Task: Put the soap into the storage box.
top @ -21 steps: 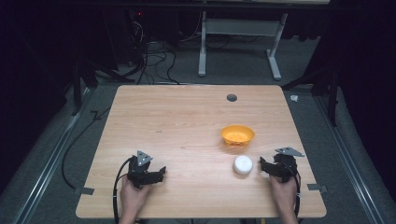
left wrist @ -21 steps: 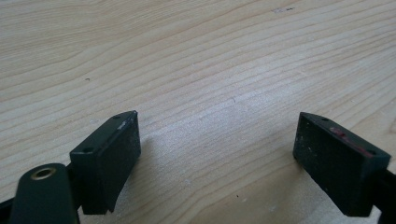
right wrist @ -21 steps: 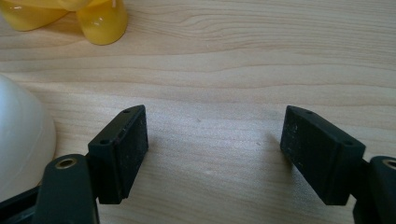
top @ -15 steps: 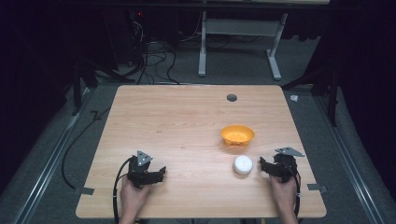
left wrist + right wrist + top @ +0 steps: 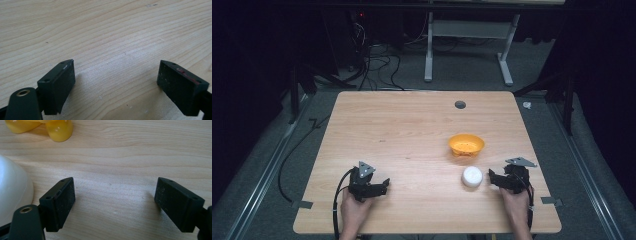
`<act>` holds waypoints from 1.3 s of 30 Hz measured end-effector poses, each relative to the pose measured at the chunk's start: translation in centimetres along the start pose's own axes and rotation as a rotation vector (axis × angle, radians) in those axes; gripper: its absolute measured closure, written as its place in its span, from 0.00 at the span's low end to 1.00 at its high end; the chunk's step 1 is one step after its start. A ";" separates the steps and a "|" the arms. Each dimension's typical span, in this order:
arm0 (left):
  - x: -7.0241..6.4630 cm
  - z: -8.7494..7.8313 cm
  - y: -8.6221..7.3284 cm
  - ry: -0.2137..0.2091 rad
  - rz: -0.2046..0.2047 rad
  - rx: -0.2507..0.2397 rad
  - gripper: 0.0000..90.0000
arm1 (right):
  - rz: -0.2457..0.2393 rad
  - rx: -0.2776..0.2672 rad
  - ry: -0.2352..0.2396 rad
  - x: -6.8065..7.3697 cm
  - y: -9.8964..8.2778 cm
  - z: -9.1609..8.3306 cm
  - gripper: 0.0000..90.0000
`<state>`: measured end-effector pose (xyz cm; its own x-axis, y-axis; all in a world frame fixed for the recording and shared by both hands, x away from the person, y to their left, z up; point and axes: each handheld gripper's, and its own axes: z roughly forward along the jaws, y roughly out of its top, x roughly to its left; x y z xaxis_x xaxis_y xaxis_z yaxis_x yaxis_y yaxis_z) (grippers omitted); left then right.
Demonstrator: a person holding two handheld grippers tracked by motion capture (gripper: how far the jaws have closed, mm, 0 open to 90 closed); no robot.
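Observation:
An orange bowl (image 5: 466, 144) stands right of the table's middle, and its yellow-orange base (image 5: 50, 128) reaches into the top left of the right gripper view. A small white round object (image 5: 472, 176) lies just in front of it; its white dome (image 5: 12, 190) is at the left edge of the right gripper view. My right gripper (image 5: 493, 178) rests on the table just right of the white object, open, nothing between its jaws (image 5: 115, 202). My left gripper (image 5: 383, 184) rests near the front left, open over bare wood (image 5: 116, 85).
The wooden table (image 5: 402, 130) has a dark round grommet hole (image 5: 460, 104) near its far edge. Tape tabs mark the front corners (image 5: 302, 204). Cables and a white desk frame (image 5: 467, 45) stand on the floor beyond the table.

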<state>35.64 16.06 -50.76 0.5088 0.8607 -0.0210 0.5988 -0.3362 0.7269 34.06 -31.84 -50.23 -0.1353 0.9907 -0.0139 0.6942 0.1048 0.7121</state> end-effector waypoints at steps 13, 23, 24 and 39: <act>0.0 0.0 0.0 0.001 0.000 0.000 0.17 | 0.023 -0.013 0.025 -0.4 -0.3 -0.7 0.25; 0.0 0.0 0.0 0.001 0.000 0.000 0.17 | 0.018 -0.051 0.067 0.0 -0.2 -1.9 0.28; 0.0 0.0 0.0 0.001 0.000 0.000 0.17 | 0.019 -0.054 0.070 0.0 -0.2 -2.0 0.28; 0.0 0.0 0.0 0.001 0.000 0.000 0.17 | 0.009 -0.091 0.109 0.6 -0.6 -3.4 0.28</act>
<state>35.64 16.06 -50.76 0.5082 0.8610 -0.0205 0.5991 -0.3363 0.7267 31.22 -31.57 -48.27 -0.2093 0.9756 0.0656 0.6293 0.0831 0.7727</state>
